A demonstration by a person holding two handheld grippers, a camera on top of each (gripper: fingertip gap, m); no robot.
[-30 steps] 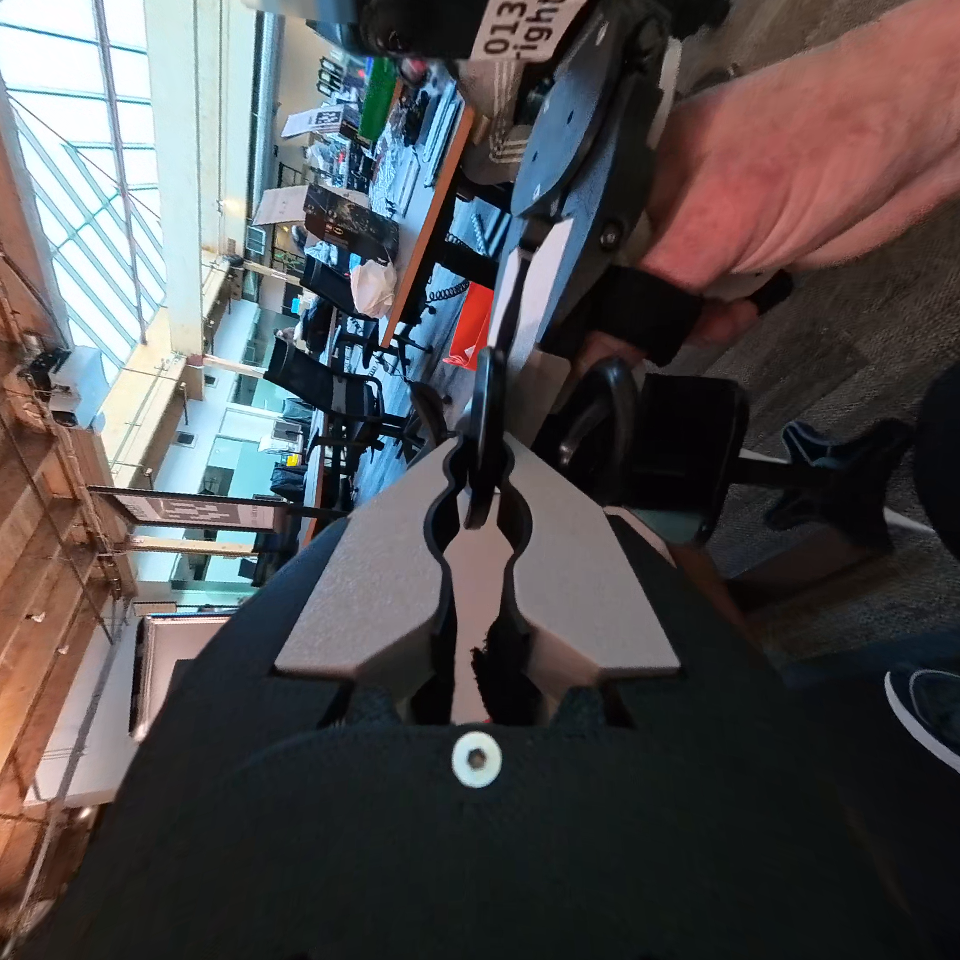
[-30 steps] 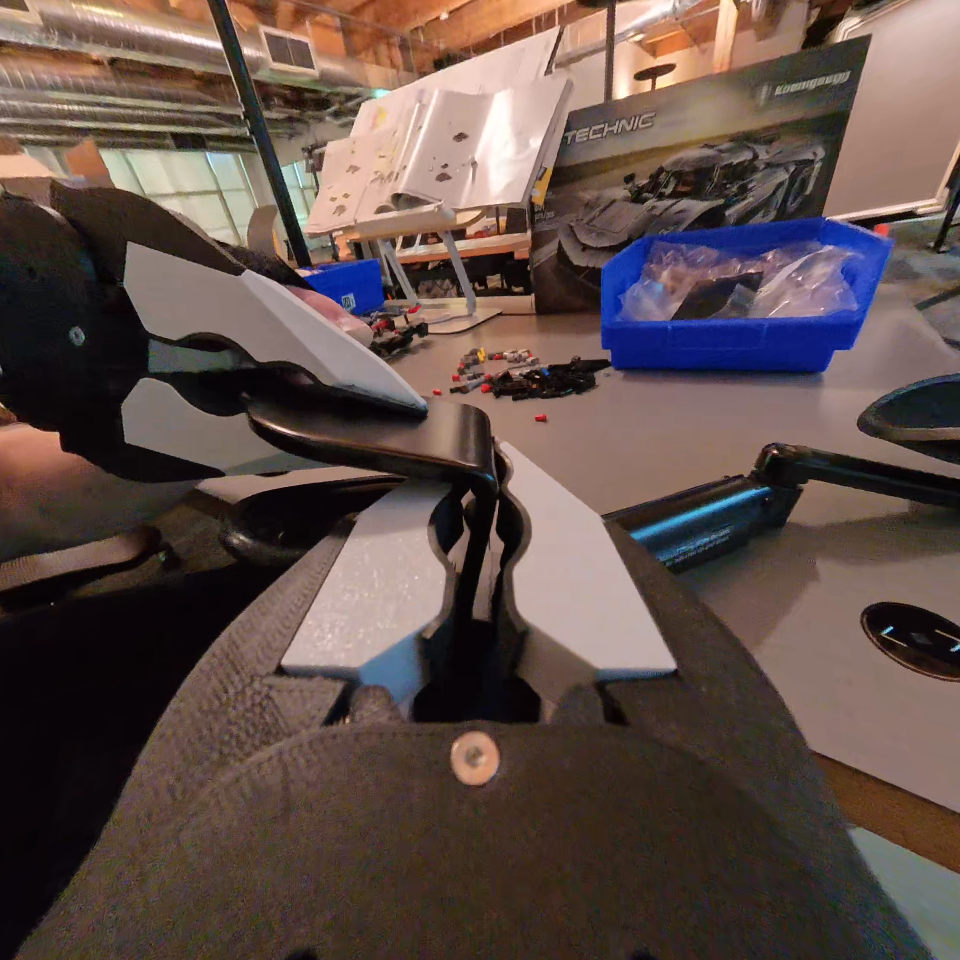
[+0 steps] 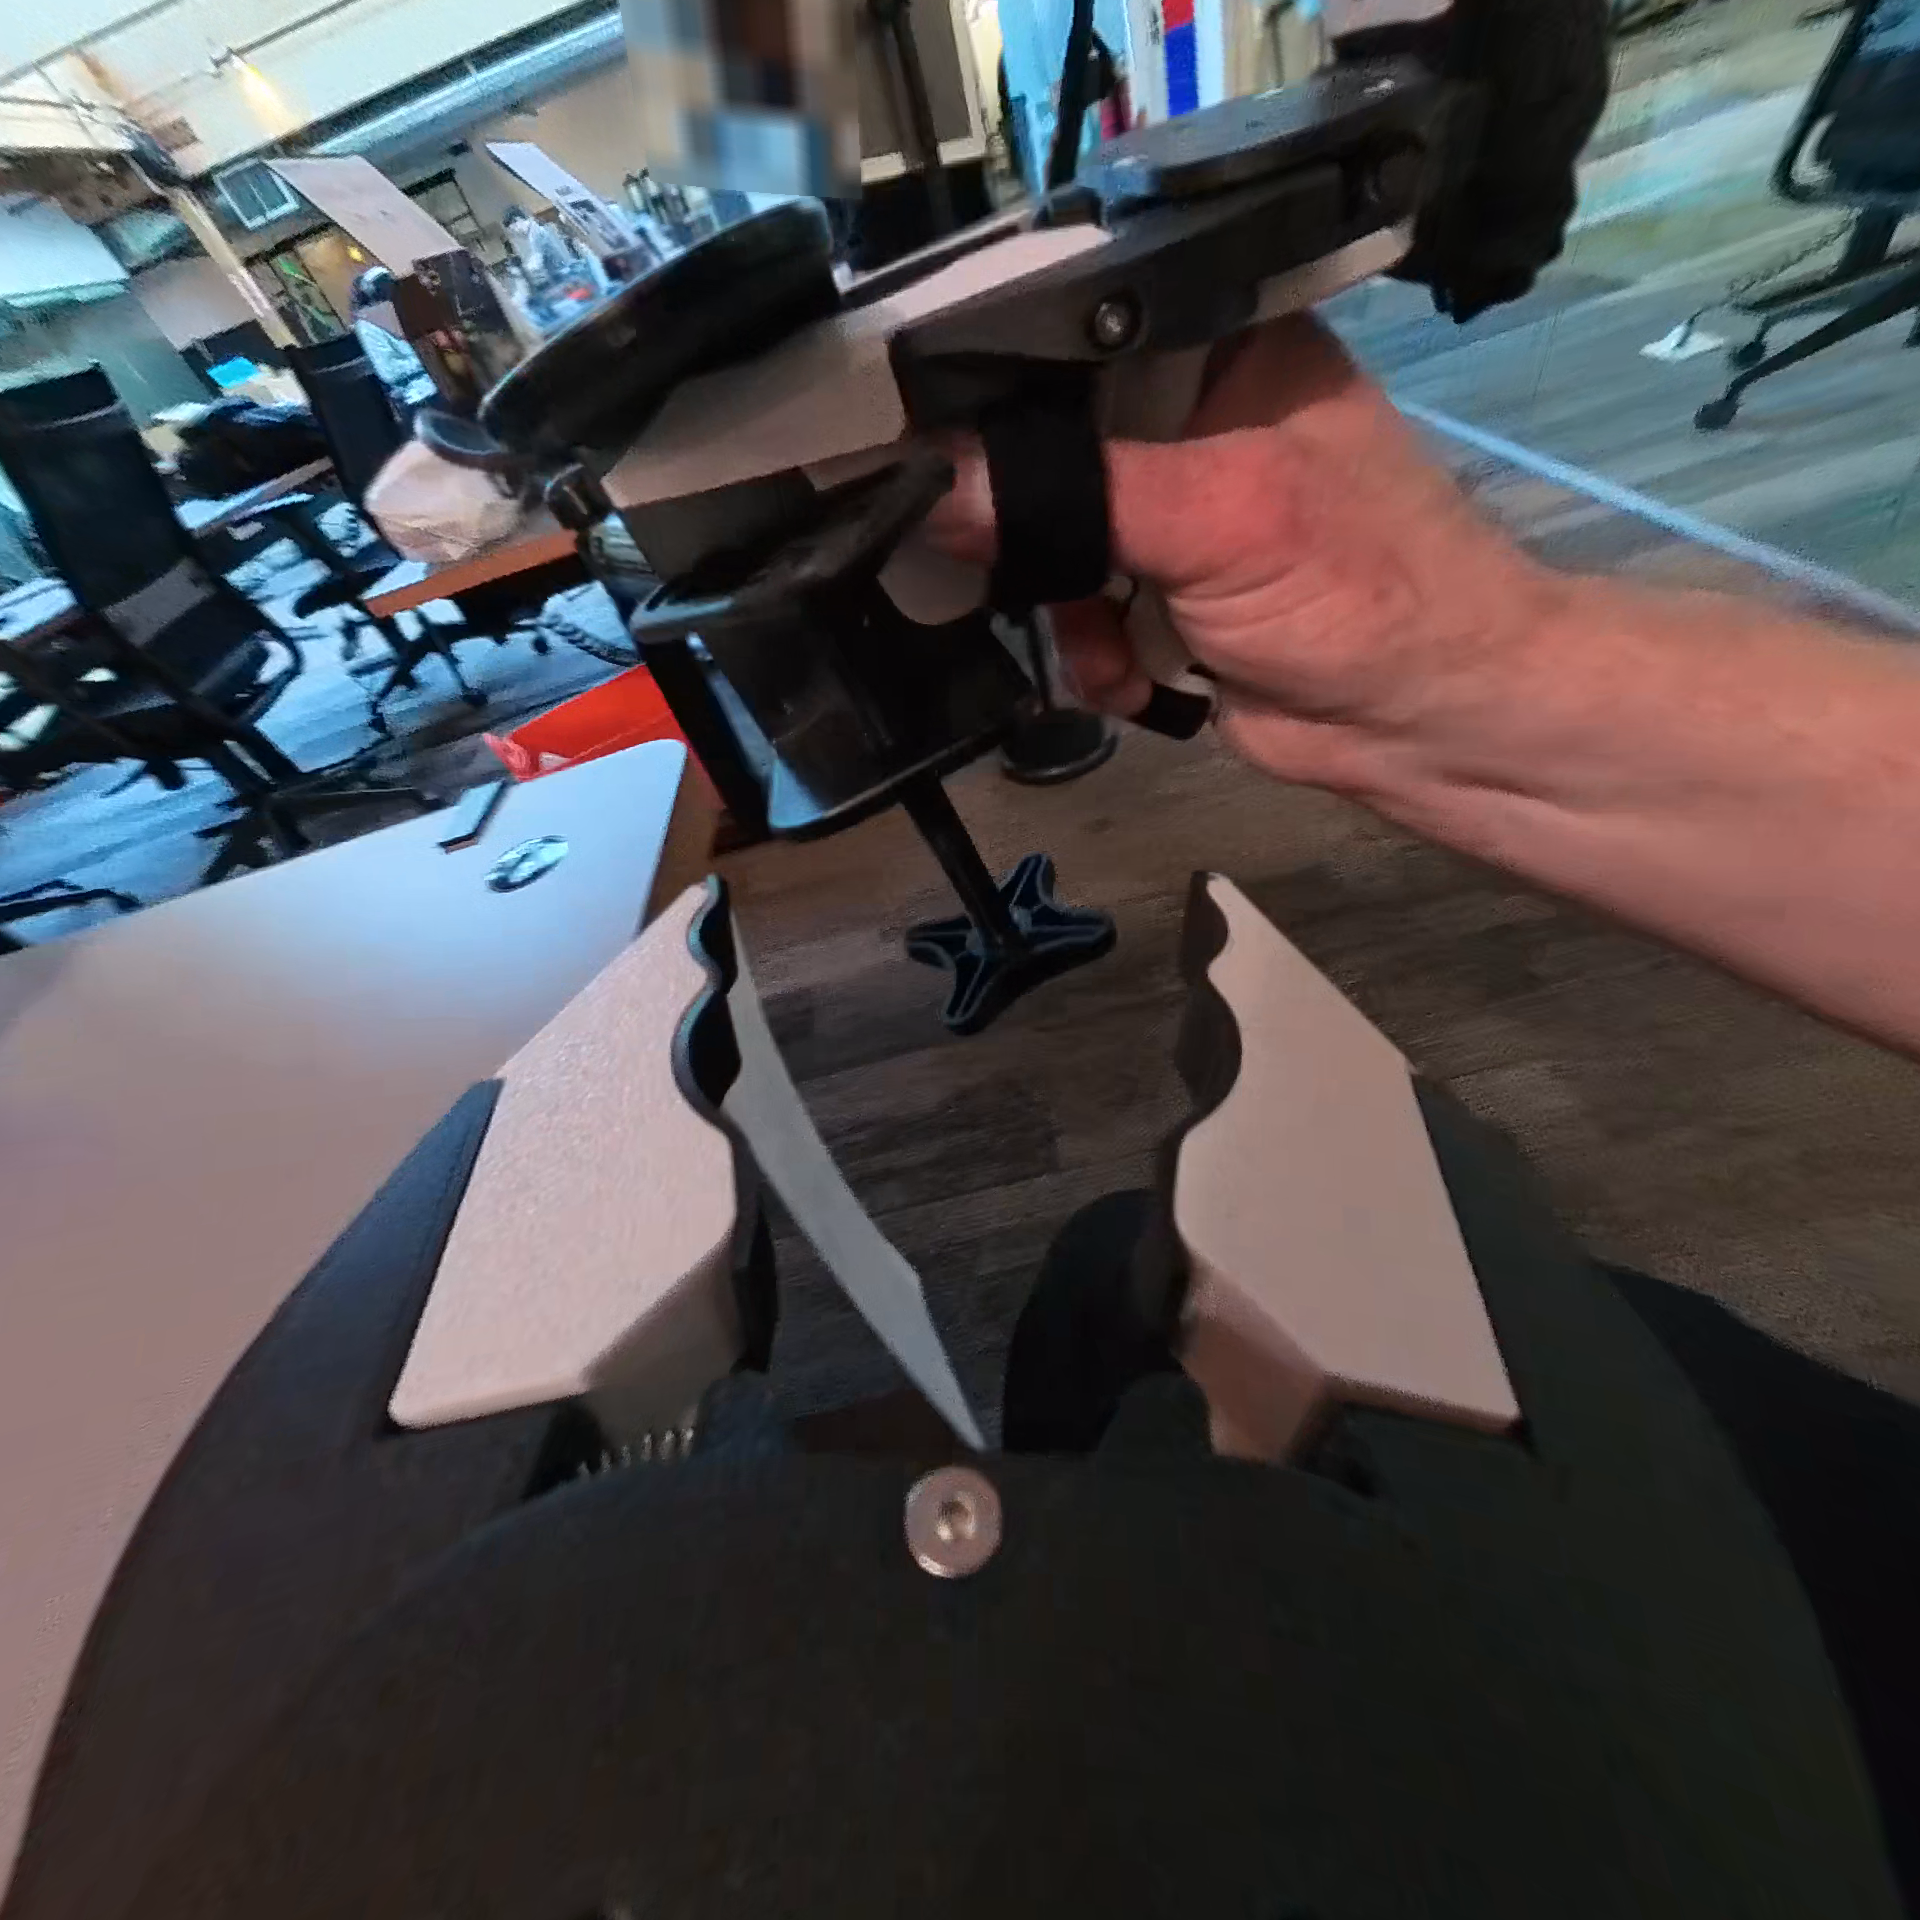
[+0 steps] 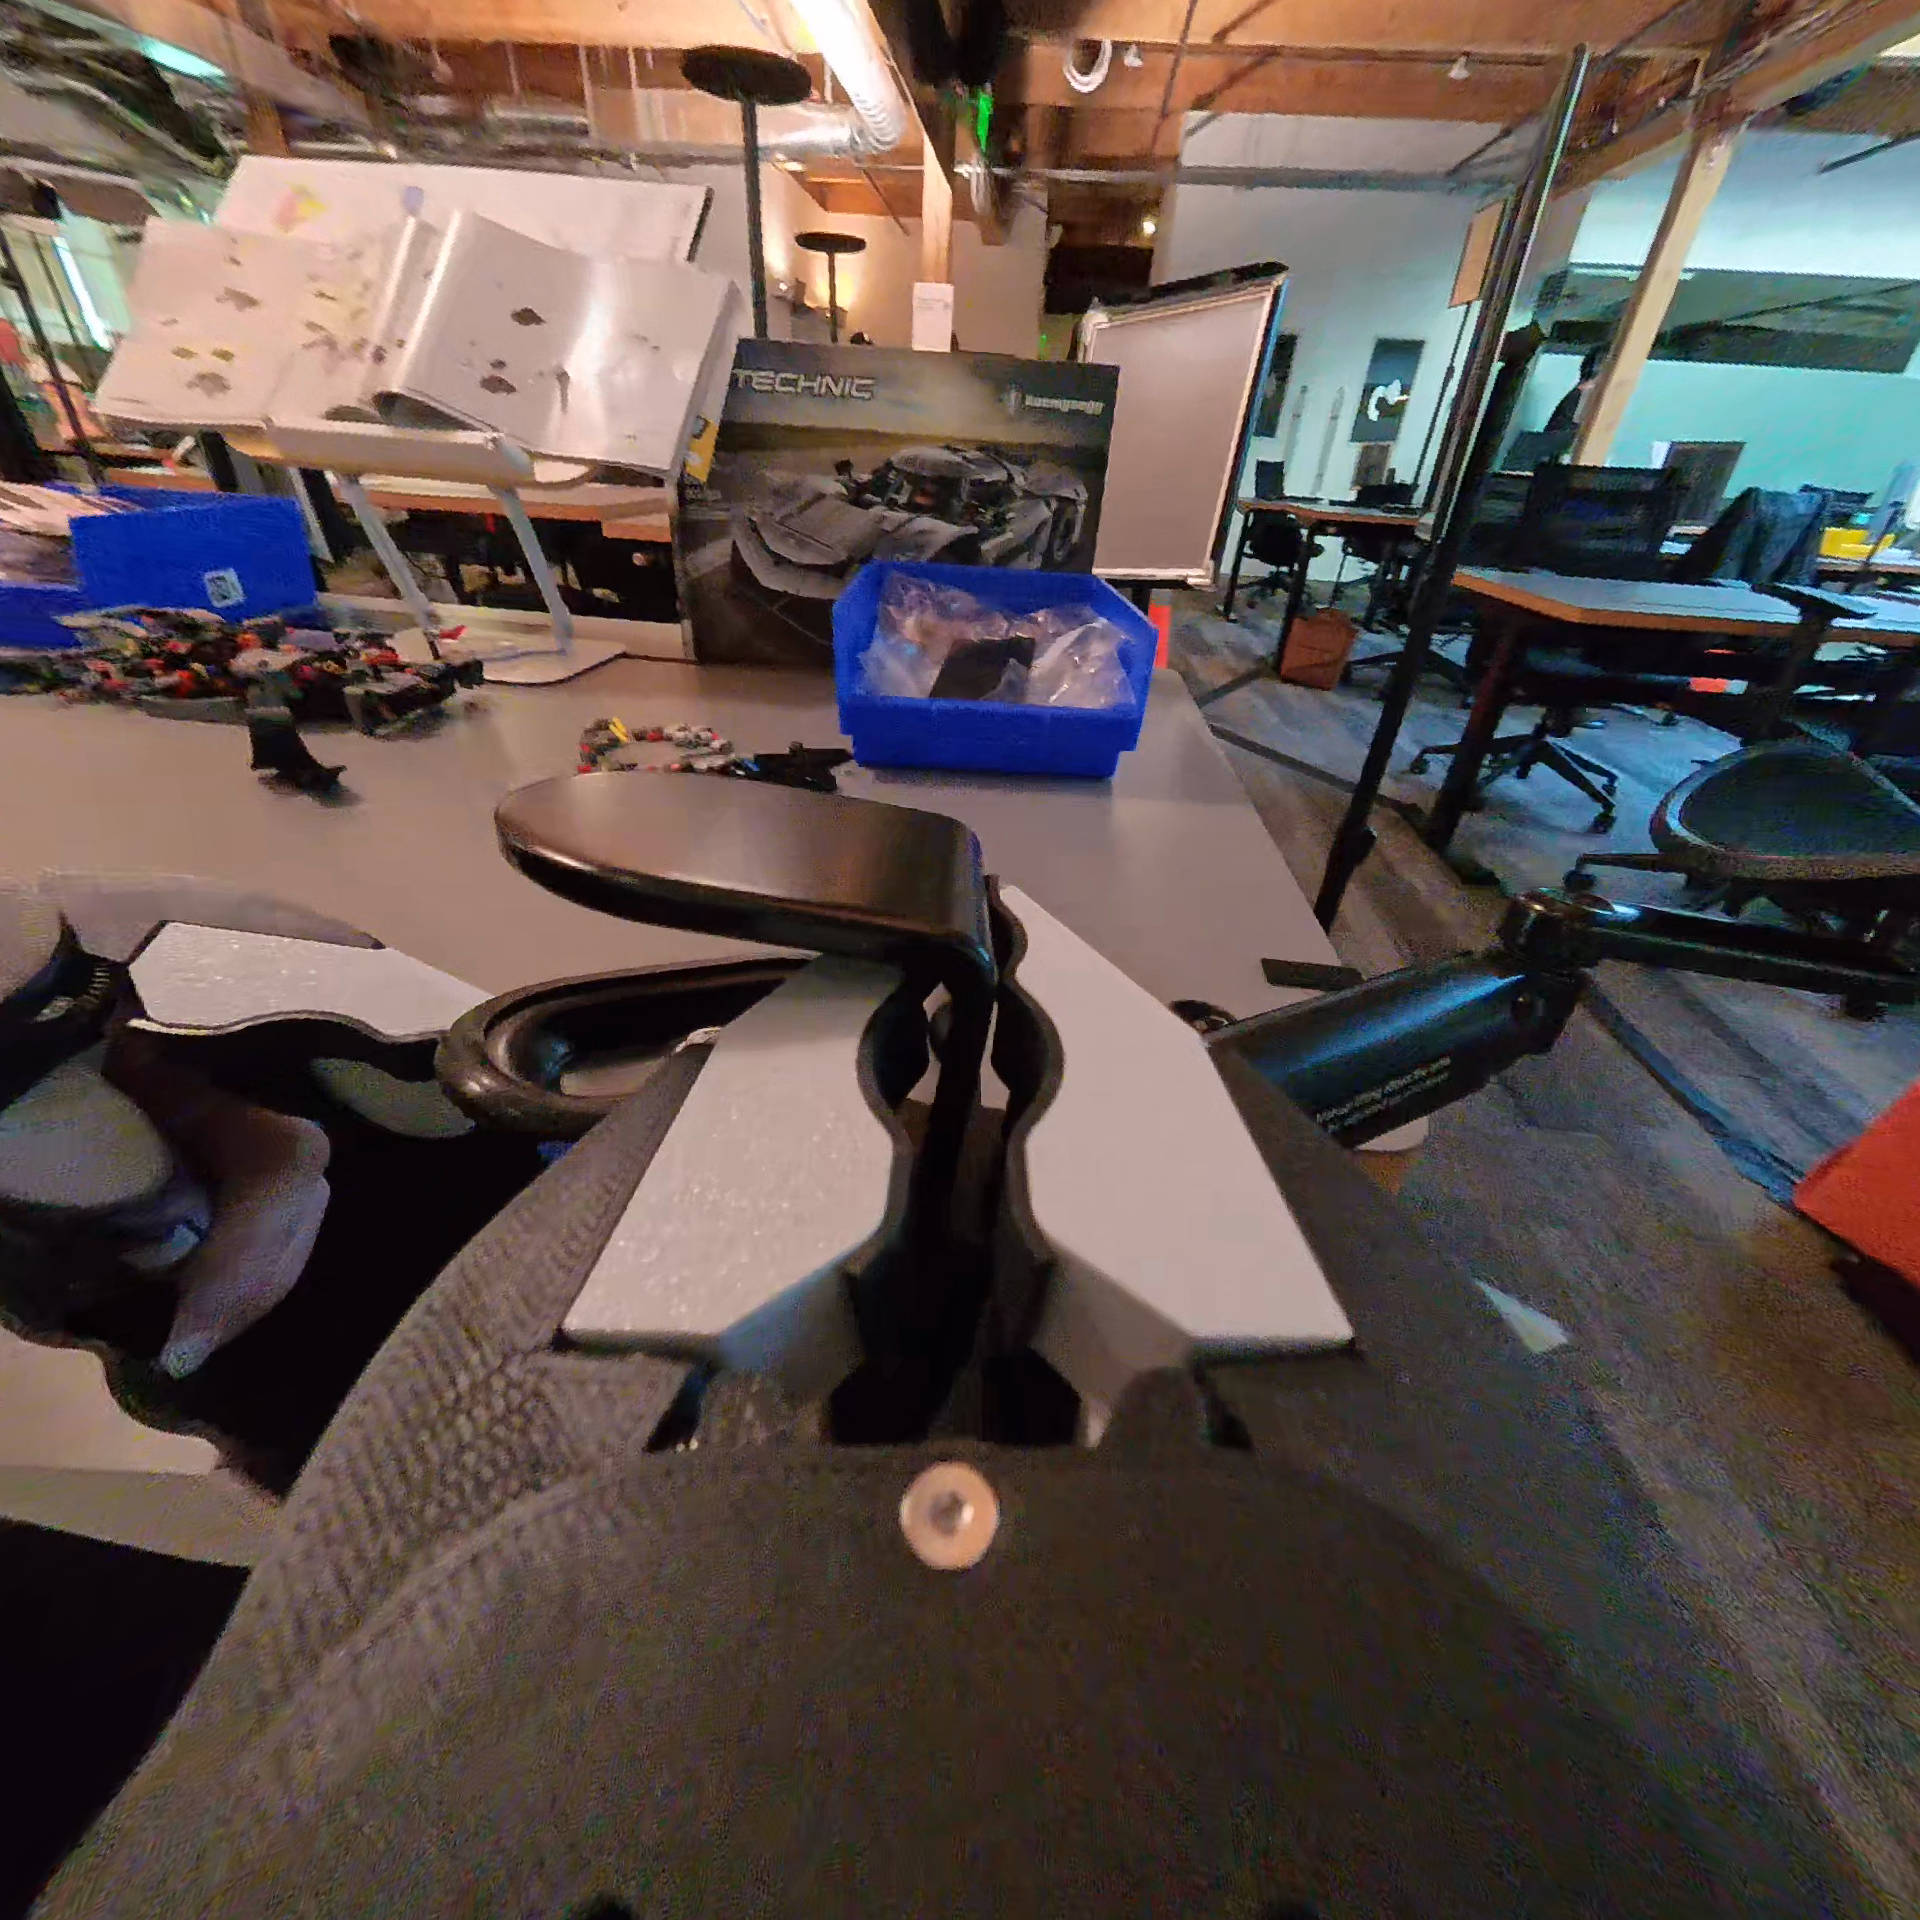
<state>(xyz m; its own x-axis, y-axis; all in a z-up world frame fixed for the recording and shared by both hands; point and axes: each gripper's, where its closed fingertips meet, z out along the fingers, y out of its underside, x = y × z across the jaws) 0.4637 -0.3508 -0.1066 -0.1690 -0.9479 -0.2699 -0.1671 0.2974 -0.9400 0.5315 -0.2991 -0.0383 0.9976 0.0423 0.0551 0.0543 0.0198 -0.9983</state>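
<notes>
Black metal clamp bracket (image 4: 831, 883): pinched upright betw. fingers of right gripper (image 4: 961, 1049), flat top plate toward 10 o'clock, over grey table (image 4: 1091, 862). Blue bin (image 4: 992, 717) w/ plastic bags at 12, well apart. Left gripper (image 3: 951, 997): fingers wide apart, nothing betw.; bracket's screw knob (image 3: 1013, 951) at 12.

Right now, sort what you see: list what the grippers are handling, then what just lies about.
Handled: right gripper, shut on the black clamp; left gripper, open and empty, facing that clamp.
Lying about: blue bin, boxed set, loose bricks, open booklet on its stand.
</notes>
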